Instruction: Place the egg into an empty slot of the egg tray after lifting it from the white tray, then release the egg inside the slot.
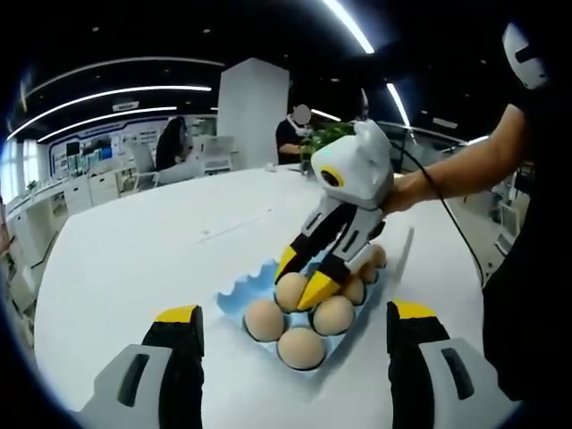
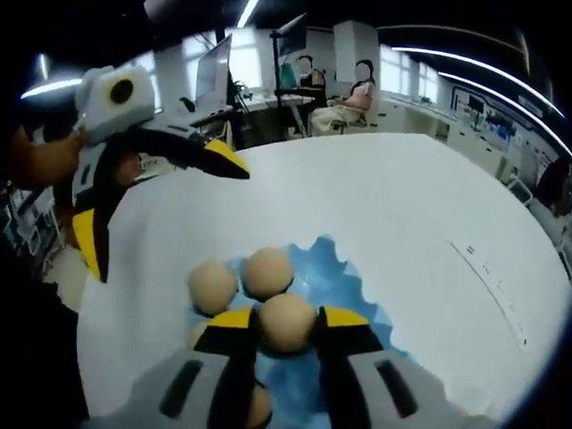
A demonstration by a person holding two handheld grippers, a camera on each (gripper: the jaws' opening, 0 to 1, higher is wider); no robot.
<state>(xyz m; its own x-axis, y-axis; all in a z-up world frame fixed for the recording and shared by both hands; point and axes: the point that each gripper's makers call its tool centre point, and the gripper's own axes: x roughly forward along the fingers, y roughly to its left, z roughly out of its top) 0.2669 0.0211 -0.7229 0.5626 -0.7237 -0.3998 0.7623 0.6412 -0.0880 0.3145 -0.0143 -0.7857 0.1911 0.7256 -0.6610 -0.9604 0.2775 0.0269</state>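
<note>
On a big white table (image 1: 161, 259) sits a light blue egg tray (image 1: 239, 299) with a scalloped edge, several brown eggs resting in its cups. In the left gripper view the left gripper (image 1: 295, 335) hangs near the camera with its two yellow-tipped jaws spread wide apart and nothing between them; the tray lies just beyond and between those tips. Further off in that view the right gripper (image 1: 308, 284) reaches down from the right, held by a person's hand (image 1: 404, 190), and its yellow tips close around one egg (image 1: 290, 290) in the middle of the tray, one tip on the far left of that egg and the other on its near right side. Three more eggs sit nearer the camera and others lie behind the gripper, partly hidden. In the right gripper view the right gripper (image 2: 288, 323) shows the same grip from above: the egg (image 2: 287, 322) sits squarely between the two yellow tips, touching both, low over the blue tray (image 2: 340, 277). Whether it already rests in its cup or hangs just above cannot be told. Two other eggs lie just beyond it, side by side, and another peeks out under the left jaw. The left gripper (image 2: 165, 210) appears at the upper left, jaws wide apart and empty, above the table (image 2: 429, 206). People sit at desks far behind.
</note>
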